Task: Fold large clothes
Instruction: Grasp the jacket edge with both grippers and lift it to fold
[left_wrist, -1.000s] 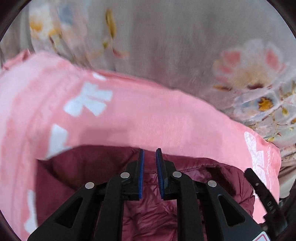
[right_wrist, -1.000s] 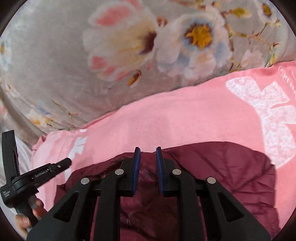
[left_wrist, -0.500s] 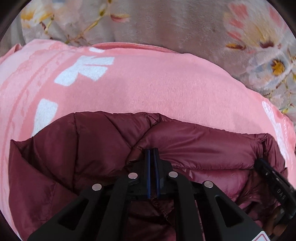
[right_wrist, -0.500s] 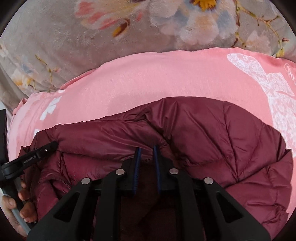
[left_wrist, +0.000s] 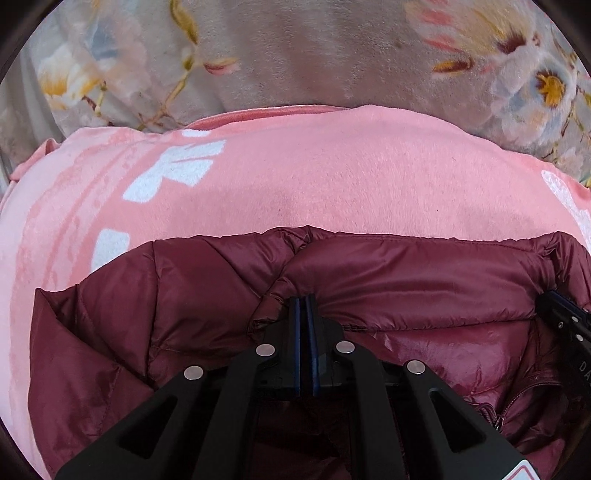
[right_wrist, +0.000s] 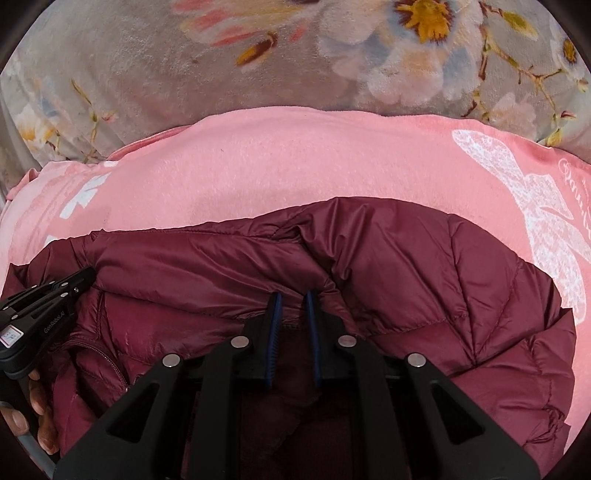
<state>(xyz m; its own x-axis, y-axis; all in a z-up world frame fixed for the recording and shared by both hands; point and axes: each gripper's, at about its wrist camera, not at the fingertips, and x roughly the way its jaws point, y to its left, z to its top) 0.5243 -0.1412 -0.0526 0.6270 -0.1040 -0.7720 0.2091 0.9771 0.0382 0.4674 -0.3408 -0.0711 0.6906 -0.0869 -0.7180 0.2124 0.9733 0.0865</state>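
Grey floral bedding (left_wrist: 314, 55) fills the background, with a pink blanket (left_wrist: 332, 177) spread over it. On that blanket lies the maroon puffer jacket (left_wrist: 424, 280), collar edge toward the far side, quilted shoulders fanning out either way. A second ago only a sliver of it showed and both sets of jaws stood apart above it; now the jacket fills the lower half of both views and sits flat. The left gripper (left_wrist: 304, 306) is pinched tight on a fold of the collar, blue pads nearly touching. The right gripper (right_wrist: 293, 310) clamps the collar fabric too, with a slightly wider gap between the pads. From the right wrist view, a hand (right_wrist: 33, 413) holds the left gripper's handle at the left edge.
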